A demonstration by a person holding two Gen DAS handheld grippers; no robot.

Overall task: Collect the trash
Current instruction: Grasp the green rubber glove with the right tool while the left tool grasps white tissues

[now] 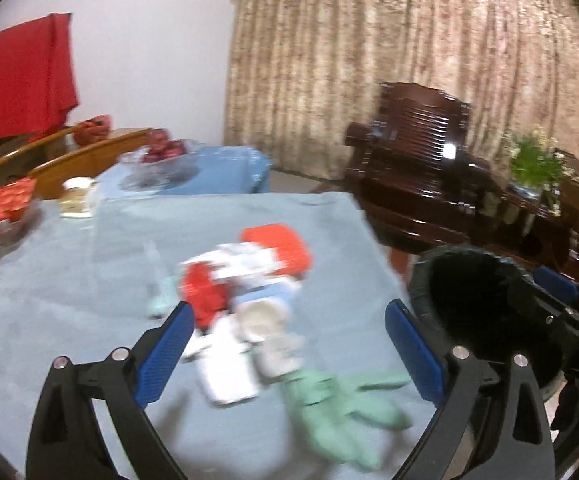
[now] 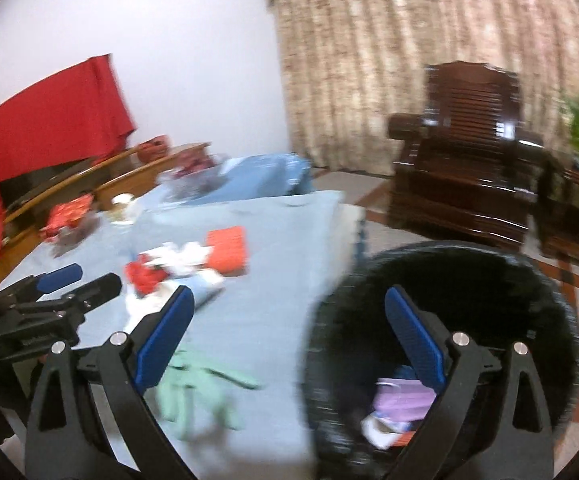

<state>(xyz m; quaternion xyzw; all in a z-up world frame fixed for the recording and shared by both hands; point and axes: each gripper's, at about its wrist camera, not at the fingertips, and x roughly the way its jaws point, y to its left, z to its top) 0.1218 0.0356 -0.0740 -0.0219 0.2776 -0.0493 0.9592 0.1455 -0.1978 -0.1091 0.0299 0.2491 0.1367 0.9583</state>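
A heap of trash lies on the blue tablecloth (image 1: 69,300): a red wrapper (image 1: 203,294), a white cup (image 1: 263,318) on its side, an orange-red box (image 1: 279,246), a white packet (image 1: 229,376) and a green glove (image 1: 337,404). My left gripper (image 1: 289,320) is open over the heap, nothing between its pads. A black bin (image 2: 489,280) stands beside the table's right edge, with purple and white scraps (image 2: 401,400) inside. My right gripper (image 2: 289,316) is open and empty, straddling the table edge and the bin's rim. In the right wrist view the left gripper (image 2: 85,278) shows at the left.
A dark wooden armchair (image 1: 417,152) stands behind the bin, a green plant (image 1: 535,164) to its right. At the table's far side are a glass bowl of red fruit (image 1: 161,160), a small jar (image 1: 75,196) and red packets (image 1: 5,208). A red cloth (image 1: 17,80) hangs at the back left.
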